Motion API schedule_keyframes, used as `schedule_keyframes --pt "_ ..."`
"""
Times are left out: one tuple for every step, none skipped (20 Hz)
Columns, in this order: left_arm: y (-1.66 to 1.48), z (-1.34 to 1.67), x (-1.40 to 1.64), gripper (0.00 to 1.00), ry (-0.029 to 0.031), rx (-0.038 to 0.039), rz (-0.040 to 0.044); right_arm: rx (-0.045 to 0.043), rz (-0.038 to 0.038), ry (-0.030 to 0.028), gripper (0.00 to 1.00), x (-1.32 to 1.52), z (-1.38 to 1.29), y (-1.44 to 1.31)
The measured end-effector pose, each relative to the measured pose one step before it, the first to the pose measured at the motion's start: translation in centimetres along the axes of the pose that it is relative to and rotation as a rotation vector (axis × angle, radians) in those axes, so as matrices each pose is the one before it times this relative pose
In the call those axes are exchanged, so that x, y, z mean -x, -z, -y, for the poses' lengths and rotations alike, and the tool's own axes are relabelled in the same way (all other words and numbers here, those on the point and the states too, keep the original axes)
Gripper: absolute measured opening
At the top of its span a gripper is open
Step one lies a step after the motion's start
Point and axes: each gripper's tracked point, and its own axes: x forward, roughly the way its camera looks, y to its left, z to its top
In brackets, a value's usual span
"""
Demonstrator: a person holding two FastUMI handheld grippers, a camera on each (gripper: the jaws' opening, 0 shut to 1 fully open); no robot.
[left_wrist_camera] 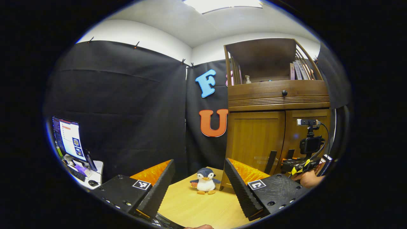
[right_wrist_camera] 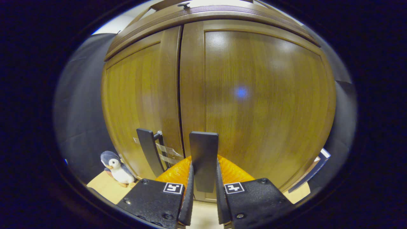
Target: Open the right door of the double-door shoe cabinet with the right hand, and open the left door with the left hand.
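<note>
Wooden cabinet (right_wrist_camera: 254,95) close ahead, right tongs (right_wrist_camera: 203,190) clamping right door handle (right_wrist_camera: 203,159)

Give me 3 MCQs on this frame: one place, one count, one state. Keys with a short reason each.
1. Where is the penguin?
A. On the table left of the cabinet
B. On the cabinet's top shelf
C. Between the right gripper's fingers

2. How many handles do the cabinet doors carry?
A. One
B. Two
C. Four

3. What state is the right gripper in?
A. Open, clear of the doors
B. Shut on the right handle
C. Shut on the penguin

Key:
1 A: the left gripper view has it standing on the table beside the cabinet's left edge.
2 B: the right gripper view shows the left handle and the right handle, one per door.
3 B: both fingers press the right handle's sides; the doors look closed.
</note>
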Motion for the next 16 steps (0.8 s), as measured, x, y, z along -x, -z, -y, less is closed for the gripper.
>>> schedule_keyframes --pt "-0.098 0.613 -0.222 0.95 0.01993 -0.00197 0.00876 -0.0006 -0.00213 -0.00313 0.34 0.08 0.069 0.061" --pt "-0.005 0.511 -0.269 0.95 0.02204 -0.00362 0.00669 -0.00251 -0.00191 0.00087 0.33 0.226 -0.015 0.015" --pt "-0.013 0.362 -0.517 0.95 0.02185 -0.00258 0.00359 0.00147 0.00089 0.00319 0.31 0.228 -0.026 -0.046" --pt "0.016 0.439 -0.602 0.95 0.02703 0.00038 0.00153 0.00972 0.00173 0.00316 0.3 0.376 0.016 0.18" --pt "-0.04 0.44 -0.482 0.95 0.02774 0.00126 0.00657 0.01229 0.00356 0.00401 0.3 0.393 0.023 0.07" --pt "-0.09 0.347 -0.593 0.95 0.02827 0.00266 0.00526 0.00855 0.00297 0.00314 0.3 0.428 0.034 0.2" --pt "0.155 0.22 -0.728 0.95 0.02832 0.00502 0.00231 0.0036 -0.0009 0.00065 0.3 0.471 0.003 0.021" --pt "0.203 0.194 -0.791 0.95 0.02966 0.00582 -0.00492 -0.00046 -0.00354 -0.00113 0.3 0.44 -0.076 0.164" --pt "0.454 0.226 -0.828 0.94 0.02718 0.00487 -0.00688 -0.00265 -0.00264 0.00053 0.31 0.482 0.018 0.069" --pt "0.316 0.212 -0.797 0.95 0.02626 0.00317 -0.00523 -0.00076 -0.00149 0.00464 0.3 0.511 0.033 0.219" --pt "0.145 0.291 -0.687 0.95 0.02333 -0.00229 -0.00289 -0.00246 0.0018 0.00978 0.3 0.611 0.052 0.118" --pt "0.129 0.26 -0.689 0.95 0.02344 -0.00462 -0.00034 -0.00279 0.00457 0.01265 0.3 0.615 0.062 0.276" --pt "0.163 0.359 -0.448 0.95 0.0294 -0.00571 0.00013 -0.00278 0.00453 0.01272 0.29 0.429 0.112 0.111" --pt "0.06 0.292 -0.557 0.95 0.02953 -0.00627 -0.00077 -0.00187 0.00391 0.01331 0.3 0.515 0.05 0.15" --pt "0.143 0.251 -0.373 0.95 0.02854 -0.00589 0.00179 -0.00415 0.00406 0.01416 0.3 0.38 0.072 0.153" --pt "-0.125 0.09 -0.265 0.95 0.02678 -0.00335 0.00395 -0.00201 0.0042 0.01406 0.3 0.354 0.14 0.098"
